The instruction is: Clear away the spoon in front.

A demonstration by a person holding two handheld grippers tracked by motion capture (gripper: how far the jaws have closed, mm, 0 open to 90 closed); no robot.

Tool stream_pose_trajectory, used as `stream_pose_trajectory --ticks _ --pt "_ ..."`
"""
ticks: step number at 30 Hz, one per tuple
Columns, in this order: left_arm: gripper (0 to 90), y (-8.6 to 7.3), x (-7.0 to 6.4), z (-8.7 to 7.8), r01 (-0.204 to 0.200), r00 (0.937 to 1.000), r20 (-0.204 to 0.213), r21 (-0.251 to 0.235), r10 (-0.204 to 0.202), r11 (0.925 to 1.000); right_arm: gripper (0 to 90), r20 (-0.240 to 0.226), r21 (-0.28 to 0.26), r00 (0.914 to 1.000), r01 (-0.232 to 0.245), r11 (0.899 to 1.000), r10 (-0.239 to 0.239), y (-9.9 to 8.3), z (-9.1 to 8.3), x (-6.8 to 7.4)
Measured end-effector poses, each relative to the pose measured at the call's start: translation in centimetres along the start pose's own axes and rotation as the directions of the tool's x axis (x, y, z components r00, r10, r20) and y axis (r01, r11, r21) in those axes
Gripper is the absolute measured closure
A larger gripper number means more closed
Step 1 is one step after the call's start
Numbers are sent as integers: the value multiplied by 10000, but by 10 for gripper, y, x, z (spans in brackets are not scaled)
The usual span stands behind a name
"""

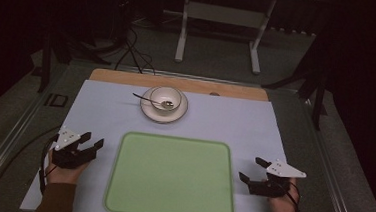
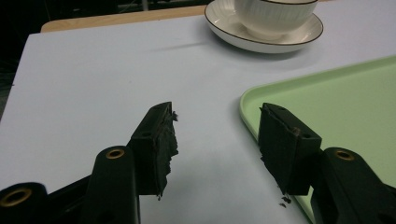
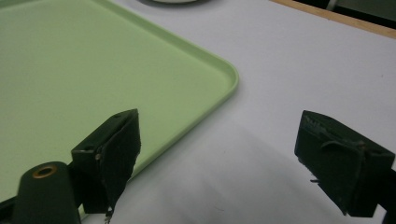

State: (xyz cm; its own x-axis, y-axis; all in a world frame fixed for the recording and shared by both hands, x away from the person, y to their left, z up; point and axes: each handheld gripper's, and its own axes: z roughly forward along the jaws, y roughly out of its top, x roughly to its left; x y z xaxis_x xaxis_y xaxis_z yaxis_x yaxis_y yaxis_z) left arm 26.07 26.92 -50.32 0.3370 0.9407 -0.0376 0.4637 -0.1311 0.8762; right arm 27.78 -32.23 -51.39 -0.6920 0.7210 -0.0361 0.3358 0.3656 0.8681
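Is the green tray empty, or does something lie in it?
Empty. The tray shows bare green all over in the high view; the bowl stands apart on its plate.

Pale green tray [image 1: 171,177], white dark-rimmed bowl [image 1: 166,99] and saucer [image 1: 150,112].

The pale green plastic tray [image 1: 171,177] looks smooth with a soft satin sheen. At its twelve o'clock, the cream ribbed ceramic bowl [image 1: 166,98] and its dark-rimmed ceramic saucer [image 1: 148,111] are glossy, and a shiny metal spoon [image 1: 151,101] rests in the bowl. The white table sheet [image 1: 100,110] is matt; bare wood edges it. The black gripper pads [image 2: 161,147] look rough, crumbling and matt.
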Motion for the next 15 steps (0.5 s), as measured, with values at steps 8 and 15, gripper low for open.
stream_pose_trajectory --ticks 8,15 --pt "456 1 -1 3 79 9999 -116 109 -78 9999 141 41 -78 10000 -14 10000 15 0 -1 -1" --pt "453 4 1 3 182 9998 -78 68 -182 9998 141 104 -130 9999 -51 9999 53 0 -1 -1"
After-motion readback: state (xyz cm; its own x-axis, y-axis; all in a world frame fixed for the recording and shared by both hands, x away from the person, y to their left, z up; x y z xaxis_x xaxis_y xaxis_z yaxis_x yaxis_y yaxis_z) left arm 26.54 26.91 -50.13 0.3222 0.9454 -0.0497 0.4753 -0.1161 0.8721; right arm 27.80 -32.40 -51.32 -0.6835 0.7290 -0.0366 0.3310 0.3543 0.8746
